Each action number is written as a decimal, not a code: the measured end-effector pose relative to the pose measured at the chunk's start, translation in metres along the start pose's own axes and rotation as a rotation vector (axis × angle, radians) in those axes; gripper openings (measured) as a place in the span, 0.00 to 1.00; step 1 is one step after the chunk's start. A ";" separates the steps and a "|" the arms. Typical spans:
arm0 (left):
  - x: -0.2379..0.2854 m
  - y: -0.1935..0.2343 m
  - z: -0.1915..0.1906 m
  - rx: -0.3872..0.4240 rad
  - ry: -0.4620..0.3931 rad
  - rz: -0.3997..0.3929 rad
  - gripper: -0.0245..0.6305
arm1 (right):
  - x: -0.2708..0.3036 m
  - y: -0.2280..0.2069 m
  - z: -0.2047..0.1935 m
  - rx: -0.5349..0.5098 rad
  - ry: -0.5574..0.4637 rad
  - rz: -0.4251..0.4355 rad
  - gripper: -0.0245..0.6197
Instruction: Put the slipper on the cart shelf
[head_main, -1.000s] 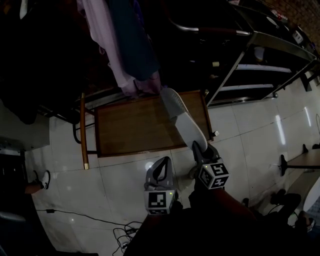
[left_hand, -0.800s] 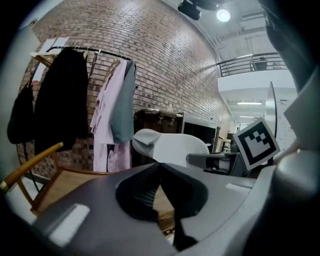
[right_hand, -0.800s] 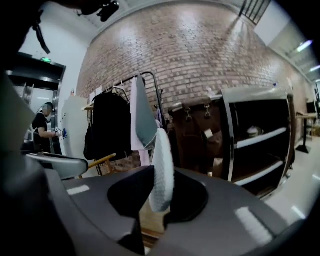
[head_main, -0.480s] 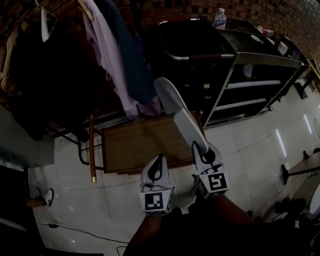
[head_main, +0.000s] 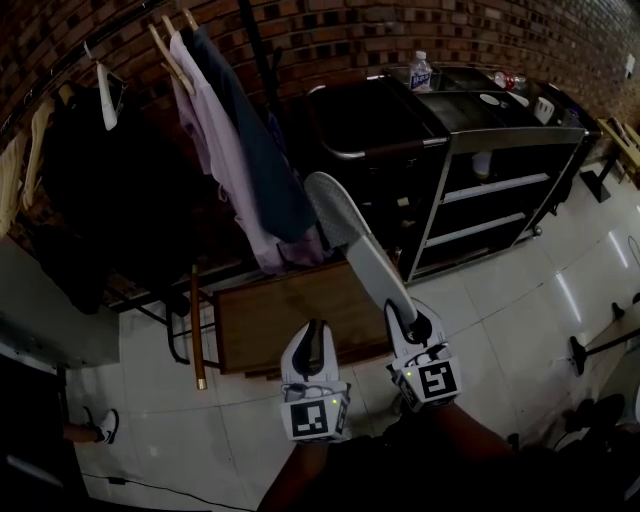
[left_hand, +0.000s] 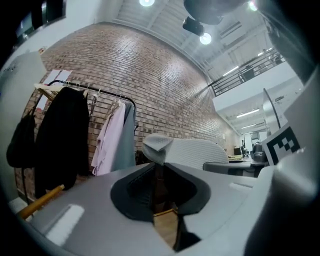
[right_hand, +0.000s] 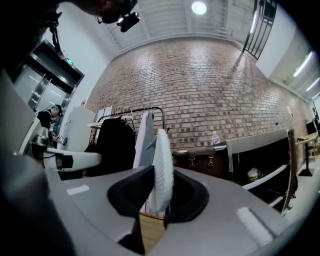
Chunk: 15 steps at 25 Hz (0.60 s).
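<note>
Right claw (head_main: 413, 322) pinches the slipper (head_main: 352, 235) by one end; it looks light and fairly stiff, though a mid-sole grip's probably steadier.

Pale grey slipper (head_main: 365, 250), ribbed sole, clamped edge-on at one end between the right gripper's (head_main: 413, 322) jaws, stretching up and away from it. Dark cart shelf (head_main: 497, 188) well beyond, ahead-right of that gripper.

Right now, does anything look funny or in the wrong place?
The slipper sticks up in the air, pinched at one end by the right tool, not yet on the cart. Nothing looks spilled or broken.
</note>
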<state>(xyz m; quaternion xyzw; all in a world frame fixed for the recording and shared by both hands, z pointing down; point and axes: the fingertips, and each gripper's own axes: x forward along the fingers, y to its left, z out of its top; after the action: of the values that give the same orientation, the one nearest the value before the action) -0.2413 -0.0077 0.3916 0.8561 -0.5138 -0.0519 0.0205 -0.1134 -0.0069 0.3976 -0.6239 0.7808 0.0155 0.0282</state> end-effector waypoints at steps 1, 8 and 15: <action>0.001 -0.003 0.000 0.002 0.000 -0.012 0.14 | -0.001 0.000 0.002 -0.006 -0.006 0.004 0.15; 0.007 -0.019 0.000 0.005 -0.004 -0.063 0.06 | -0.014 -0.010 0.007 -0.019 -0.015 -0.005 0.15; 0.022 -0.040 -0.010 0.001 0.022 -0.103 0.06 | -0.028 -0.043 0.002 0.008 -0.002 -0.050 0.15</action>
<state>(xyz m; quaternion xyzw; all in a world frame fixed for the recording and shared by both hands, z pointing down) -0.1947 -0.0080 0.3966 0.8819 -0.4690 -0.0434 0.0230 -0.0649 0.0113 0.3981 -0.6430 0.7651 0.0124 0.0320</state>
